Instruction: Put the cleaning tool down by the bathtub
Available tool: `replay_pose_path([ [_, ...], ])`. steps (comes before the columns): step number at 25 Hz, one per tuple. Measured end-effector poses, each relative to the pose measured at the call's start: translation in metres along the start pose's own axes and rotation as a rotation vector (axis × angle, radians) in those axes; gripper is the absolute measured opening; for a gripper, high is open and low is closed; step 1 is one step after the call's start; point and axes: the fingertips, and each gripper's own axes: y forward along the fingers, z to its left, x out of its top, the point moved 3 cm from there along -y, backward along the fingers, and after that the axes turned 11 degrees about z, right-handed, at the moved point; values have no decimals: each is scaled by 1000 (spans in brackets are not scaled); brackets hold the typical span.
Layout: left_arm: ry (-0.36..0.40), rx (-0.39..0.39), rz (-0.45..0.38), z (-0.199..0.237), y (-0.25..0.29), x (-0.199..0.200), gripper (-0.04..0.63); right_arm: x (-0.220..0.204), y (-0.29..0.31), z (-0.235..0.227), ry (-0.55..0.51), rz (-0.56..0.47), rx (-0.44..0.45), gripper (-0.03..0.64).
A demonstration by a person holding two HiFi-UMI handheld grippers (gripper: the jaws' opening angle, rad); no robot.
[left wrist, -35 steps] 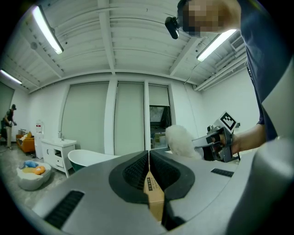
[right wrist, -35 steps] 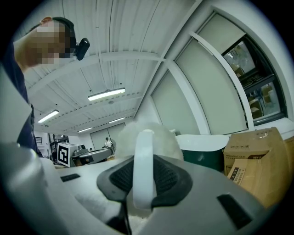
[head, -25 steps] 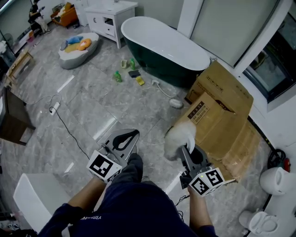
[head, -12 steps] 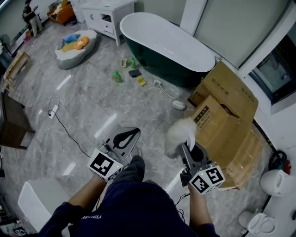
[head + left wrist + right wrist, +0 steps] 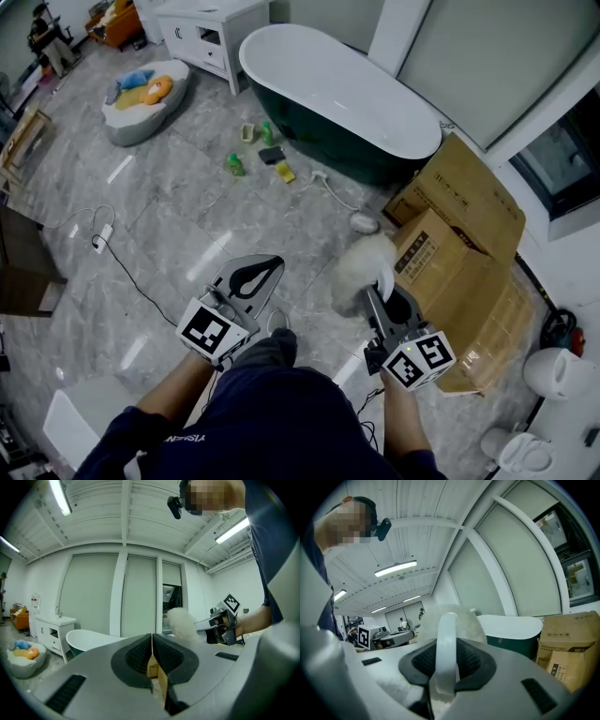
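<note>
The cleaning tool is a fluffy white duster [image 5: 362, 269] on a white handle [image 5: 446, 653]. My right gripper [image 5: 384, 288] is shut on that handle, and the fluffy head [image 5: 452, 616] sticks out past the jaws. The duster [image 5: 183, 624] also shows in the left gripper view, off to the right. My left gripper [image 5: 258, 274] is shut with nothing in it, held above the floor at the left. The dark green bathtub [image 5: 337, 92] with its white inside stands ahead against the far wall, well beyond both grippers.
Large cardboard boxes [image 5: 459, 253] lie to the right of the tub. Bottles and small items [image 5: 262, 150] are scattered on the marble floor beside the tub. A shower hose and head [image 5: 349, 212] lie near the boxes. A white cabinet [image 5: 206, 28], a pet bed [image 5: 141, 98] and a cable [image 5: 122, 258] are at the left.
The view has moved forward toward the tub, so the tub and boxes sit slightly lower in the frame. Both grippers keep their pose, and the duster stays gripped.
</note>
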Motion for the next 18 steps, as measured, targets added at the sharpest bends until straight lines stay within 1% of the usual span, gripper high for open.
replay_pose_path([
  [9, -25, -4, 0, 68, 12, 7, 32, 31, 64, 0, -10, 18, -8, 87],
  [18, -50, -10, -3, 106, 19, 4, 32, 51, 99, -7, 7, 19, -26, 87],
])
